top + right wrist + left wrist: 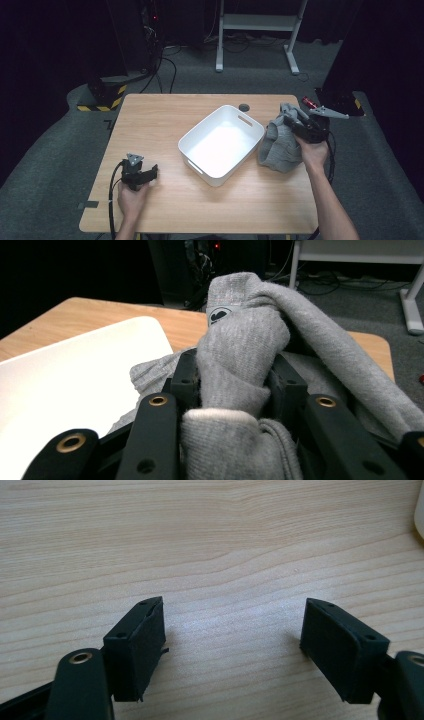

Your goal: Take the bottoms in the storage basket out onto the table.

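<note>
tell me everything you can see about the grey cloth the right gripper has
The grey cloth looks like a soft knitted garment, bunched and folded, with a small round dark label near its top. The right gripper is shut on a thick fold of it; its fingers press on both sides. The rest sags onto the wooden table, right beside the white bin.

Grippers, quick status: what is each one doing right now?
Left gripper: jaws open, nothing between them, over the bare wooden table.
Right gripper: jaws shut on the grey knitted cloth.
</note>
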Demonstrator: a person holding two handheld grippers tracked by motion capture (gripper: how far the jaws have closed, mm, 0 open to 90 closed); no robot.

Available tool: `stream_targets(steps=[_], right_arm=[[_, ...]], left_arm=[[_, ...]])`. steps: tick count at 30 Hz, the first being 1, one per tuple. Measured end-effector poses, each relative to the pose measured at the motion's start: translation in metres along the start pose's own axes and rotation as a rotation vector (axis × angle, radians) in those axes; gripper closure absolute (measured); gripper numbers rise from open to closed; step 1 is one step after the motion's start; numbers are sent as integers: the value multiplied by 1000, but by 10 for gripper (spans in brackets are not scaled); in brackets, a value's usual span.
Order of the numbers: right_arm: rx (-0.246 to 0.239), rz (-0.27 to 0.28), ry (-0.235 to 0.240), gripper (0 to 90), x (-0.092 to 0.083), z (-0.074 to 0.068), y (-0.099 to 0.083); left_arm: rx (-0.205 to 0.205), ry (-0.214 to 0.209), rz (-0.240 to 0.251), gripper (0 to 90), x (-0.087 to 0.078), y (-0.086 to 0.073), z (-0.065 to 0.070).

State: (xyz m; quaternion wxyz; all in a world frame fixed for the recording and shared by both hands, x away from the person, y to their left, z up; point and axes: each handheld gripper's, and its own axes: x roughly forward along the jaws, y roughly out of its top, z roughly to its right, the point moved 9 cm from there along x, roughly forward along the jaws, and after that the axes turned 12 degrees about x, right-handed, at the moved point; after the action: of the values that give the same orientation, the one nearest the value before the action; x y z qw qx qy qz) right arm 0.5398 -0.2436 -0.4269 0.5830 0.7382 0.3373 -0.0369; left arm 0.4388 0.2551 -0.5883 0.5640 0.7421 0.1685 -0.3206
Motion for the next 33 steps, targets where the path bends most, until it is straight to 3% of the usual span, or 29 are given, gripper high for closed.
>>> stream_targets(steps=[33], right_arm=[[26, -53, -51, 629, 24, 22, -44]], left_arm=[[0, 0, -1, 258, 0, 0, 0]])
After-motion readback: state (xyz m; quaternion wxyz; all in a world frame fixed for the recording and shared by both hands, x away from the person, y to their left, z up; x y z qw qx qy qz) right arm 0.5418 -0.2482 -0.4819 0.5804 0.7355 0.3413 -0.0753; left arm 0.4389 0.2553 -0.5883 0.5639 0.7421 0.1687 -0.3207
